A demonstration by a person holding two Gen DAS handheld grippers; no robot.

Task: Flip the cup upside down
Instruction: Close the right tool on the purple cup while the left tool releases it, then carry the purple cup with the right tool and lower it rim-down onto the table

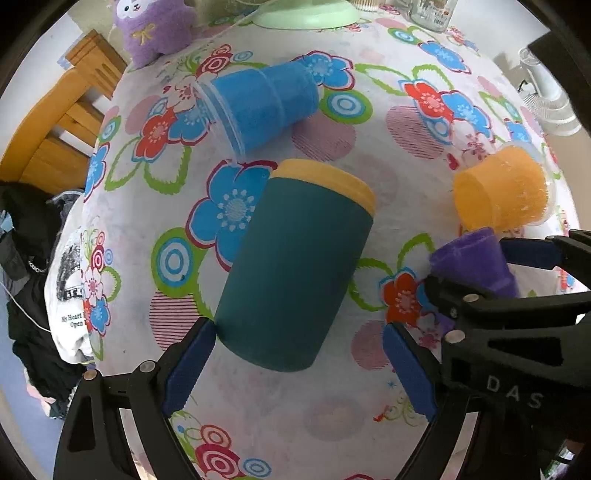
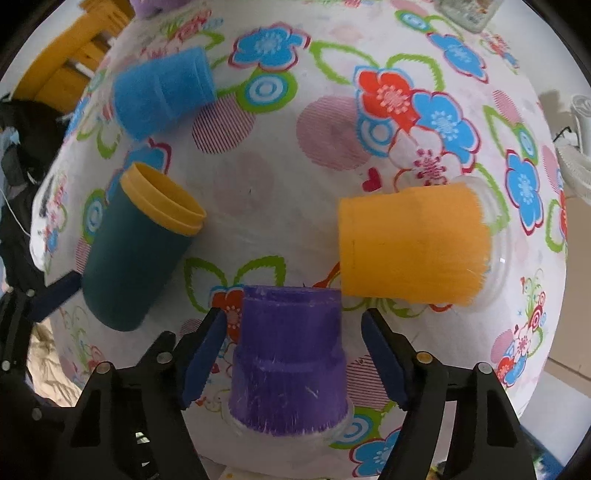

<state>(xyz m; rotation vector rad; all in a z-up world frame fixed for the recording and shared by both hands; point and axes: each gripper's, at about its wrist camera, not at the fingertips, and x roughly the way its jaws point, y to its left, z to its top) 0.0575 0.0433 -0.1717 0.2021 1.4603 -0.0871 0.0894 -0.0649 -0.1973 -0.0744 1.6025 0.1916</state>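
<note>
Several cups are on the floral tablecloth. A dark teal cup with a yellow rim lies on its side. My left gripper is open around its base, the left pad touching it. It also shows in the right wrist view. A purple cup stands upside down, rim on the cloth, between the open fingers of my right gripper, with gaps on both sides. It shows in the left wrist view too. A blue cup and an orange cup lie on their sides.
A purple plush toy, a green plate and a glass jar sit at the far edge. A wooden chair is to the left. A white fan stands to the right.
</note>
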